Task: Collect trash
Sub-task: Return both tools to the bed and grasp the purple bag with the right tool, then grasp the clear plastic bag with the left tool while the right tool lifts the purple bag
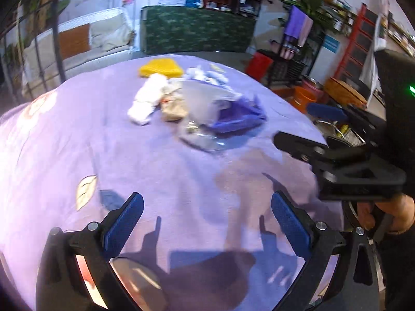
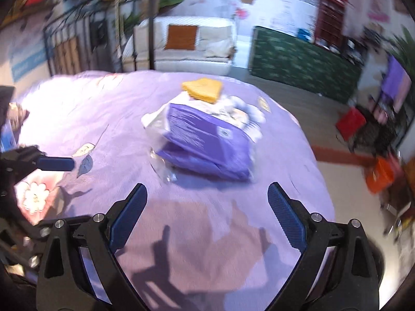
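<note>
While both sets of jaws stand spread wide and empty above a lilac bedspread (image 1: 77,134), the left gripper (image 1: 207,223) and right gripper (image 2: 207,215) face the trash heaped mid-bed: a purple packet (image 2: 205,140), white tissue (image 1: 147,98), a yellow sponge (image 1: 160,68) behind, clear wrapper (image 1: 202,137) nearest.

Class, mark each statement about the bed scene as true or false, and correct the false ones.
1. Both grippers are open and empty. True: the left gripper and right gripper hold nothing.
2. The yellow sponge lies nearest the grippers. False: it lies at the far end of the trash pile.
3. The purple plastic package is already gripped. False: it lies on the lavender bedsheet, ahead of the fingers.
4. Crumpled white tissue lies in the pile. True.
</note>
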Demonstrator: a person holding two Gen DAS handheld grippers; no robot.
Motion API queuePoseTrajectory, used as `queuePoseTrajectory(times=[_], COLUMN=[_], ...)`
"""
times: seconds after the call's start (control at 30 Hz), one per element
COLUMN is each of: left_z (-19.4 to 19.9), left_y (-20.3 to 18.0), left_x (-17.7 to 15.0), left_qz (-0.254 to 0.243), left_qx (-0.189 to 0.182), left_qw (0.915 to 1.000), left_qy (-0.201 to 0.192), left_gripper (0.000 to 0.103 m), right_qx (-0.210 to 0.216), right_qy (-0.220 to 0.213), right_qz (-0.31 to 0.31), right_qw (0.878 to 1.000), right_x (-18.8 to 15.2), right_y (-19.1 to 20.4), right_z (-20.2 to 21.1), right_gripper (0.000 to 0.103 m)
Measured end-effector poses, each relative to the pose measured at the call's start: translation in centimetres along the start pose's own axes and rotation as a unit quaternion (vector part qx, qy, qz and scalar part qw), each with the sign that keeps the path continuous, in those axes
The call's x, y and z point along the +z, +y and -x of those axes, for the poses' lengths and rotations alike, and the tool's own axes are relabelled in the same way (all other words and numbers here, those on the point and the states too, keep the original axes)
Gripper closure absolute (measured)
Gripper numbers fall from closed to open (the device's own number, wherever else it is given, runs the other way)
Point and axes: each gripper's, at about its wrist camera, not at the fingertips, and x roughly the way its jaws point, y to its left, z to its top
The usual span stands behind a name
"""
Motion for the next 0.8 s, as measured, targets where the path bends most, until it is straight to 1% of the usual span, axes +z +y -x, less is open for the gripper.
queuePoseTrajectory(times=[0.13, 0.17, 0.23, 0.27, 0.3, 0.33, 0.37, 0.4, 0.43, 0.47, 0.53, 0.57, 0.8], left_z=[-0.1, -0.2, -0.3, -0.3, -0.4, -0.6, -0.7, -0.8, -1.0, -1.1, -1.4, -1.5, -2.9], left_y=[1.8, 2.1, 2.4, 2.6, 2.8, 3.1, 3.2, 3.3, 3.5, 3.7, 3.9, 3.8, 2.7], left_x=[-0.4, -0.5, -0.6, -0.7, -0.7, -0.6, -0.6, -0.6, -0.5, -0.4, -0.1, 0.1, 1.7], left_qz=[0.011, 0.013, 0.016, 0.017, 0.018, 0.019, 0.020, 0.021, 0.021, 0.020, 0.019, 0.016, 0.001], left_qx=[0.005, 0.005, 0.003, 0.002, 0.000, -0.002, -0.004, -0.006, -0.008, -0.007, -0.007, -0.008, -0.008], left_qw=[0.9999, 0.9999, 0.9998, 0.9998, 0.9998, 0.9997, 0.9996, 0.9996, 0.9996, 0.9995, 0.9996, 0.9996, 0.9996], left_qy=[0.006, 0.007, 0.009, 0.010, 0.013, 0.015, 0.016, 0.018, 0.020, 0.021, 0.021, 0.022, 0.028], left_gripper=[0.006, 0.006, 0.006, 0.006, 0.006, 0.006, 0.006, 0.006, 0.006, 0.006, 0.006, 0.006, 0.006], right_qx=[-0.008, -0.016, -0.026, -0.032, -0.040, -0.042, -0.040, -0.038, -0.040, -0.039, -0.037, -0.040, -0.047], right_qy=[0.006, 0.010, 0.015, 0.017, 0.017, 0.016, 0.016, 0.018, 0.014, 0.009, -0.005, -0.009, -0.053], right_qz=[0.030, 0.041, 0.059, 0.067, 0.076, 0.078, 0.076, 0.068, 0.060, 0.055, 0.044, 0.042, 0.001], right_qw=[1.000, 0.999, 0.998, 0.997, 0.996, 0.996, 0.996, 0.997, 0.997, 0.998, 0.998, 0.998, 0.998], right_x=[1.9, 2.2, 2.2, 2.2, 2.2, 2.1, 2.0, 1.9, 1.8, 1.8, 1.6, 1.5, 1.4], right_y=[1.0, 1.2, 1.3, 1.4, 1.6, 1.5, 1.3, 1.0, 0.8, 0.5, 0.0, -0.1, -1.8], right_z=[-2.4, -3.3, -4.3, -4.8, -5.2, -5.5, -5.6, -5.5, -5.3, -4.9, -3.8, -3.3, 1.5], right_gripper=[0.014, 0.016, 0.024, 0.031, 0.042, 0.050, 0.069, 0.079, 0.080, 0.084, 0.089, 0.096, 0.100])
